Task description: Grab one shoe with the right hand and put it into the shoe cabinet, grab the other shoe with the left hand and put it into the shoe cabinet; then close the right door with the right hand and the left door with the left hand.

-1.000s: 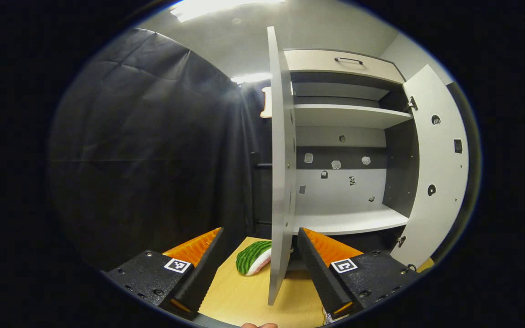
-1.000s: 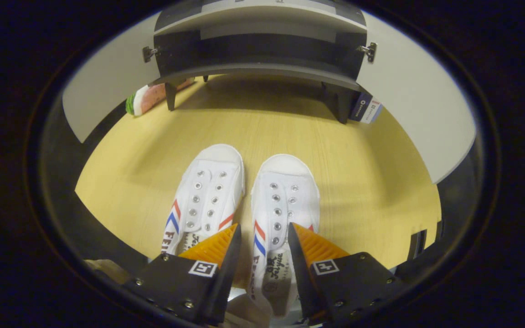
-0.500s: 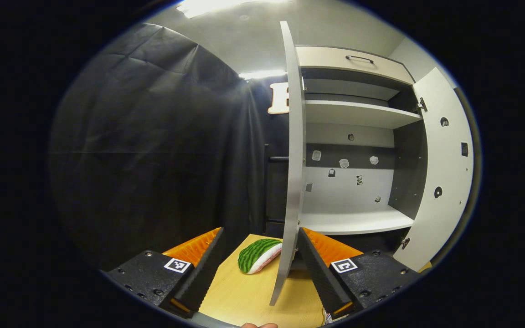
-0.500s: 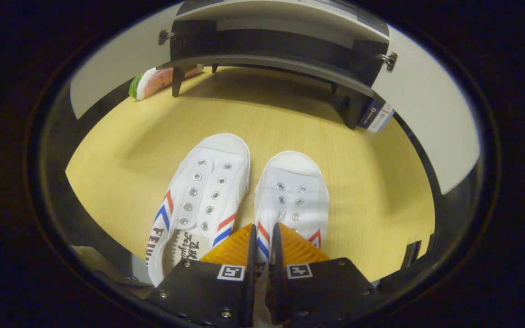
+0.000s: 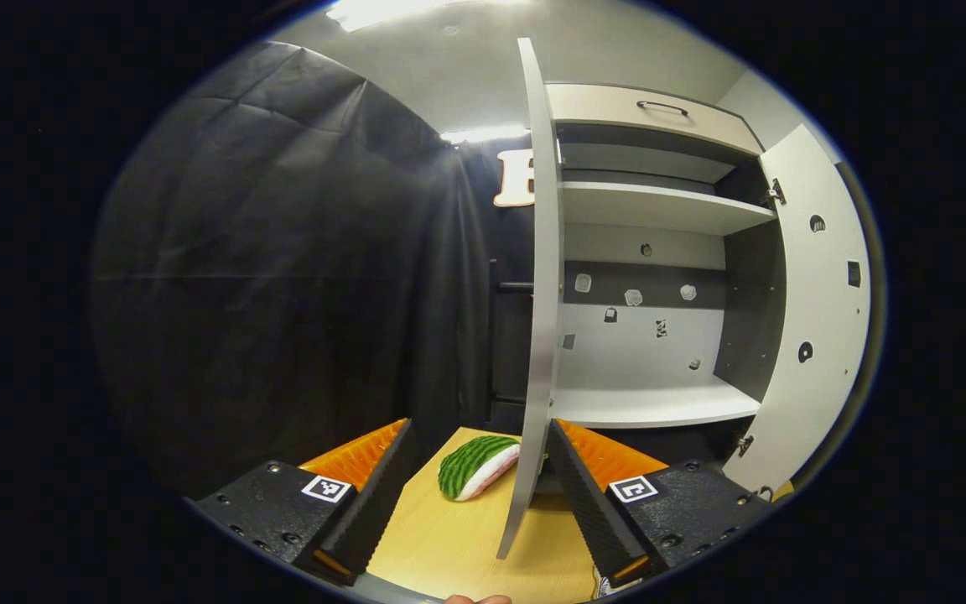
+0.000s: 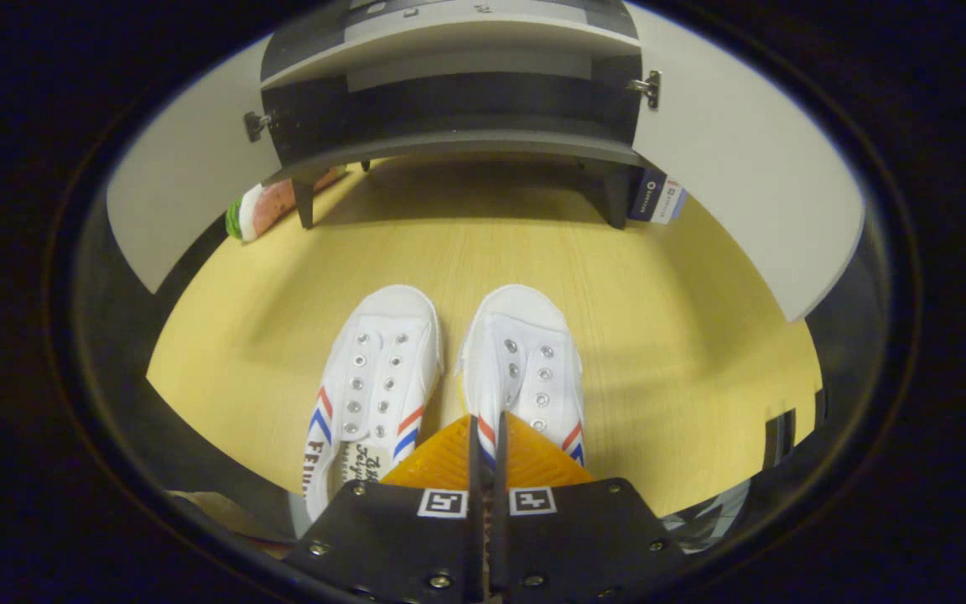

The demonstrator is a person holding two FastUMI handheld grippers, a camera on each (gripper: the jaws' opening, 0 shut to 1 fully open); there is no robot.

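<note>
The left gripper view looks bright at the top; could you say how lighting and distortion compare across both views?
Left gripper view: ceiling light glares, black cloth stays dim, left door bows from fisheye. Right gripper view: evenly lit table, soft shadow under the cabinet, door panels curve.

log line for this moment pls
phase: first shoe grasp | right gripper: shut on right shoe | left gripper: open, idle | left shoe: on table | cabinet doors: open

Left view faces the cabinet (image 5: 651, 252); right looks down, perhaps nearer.
</note>
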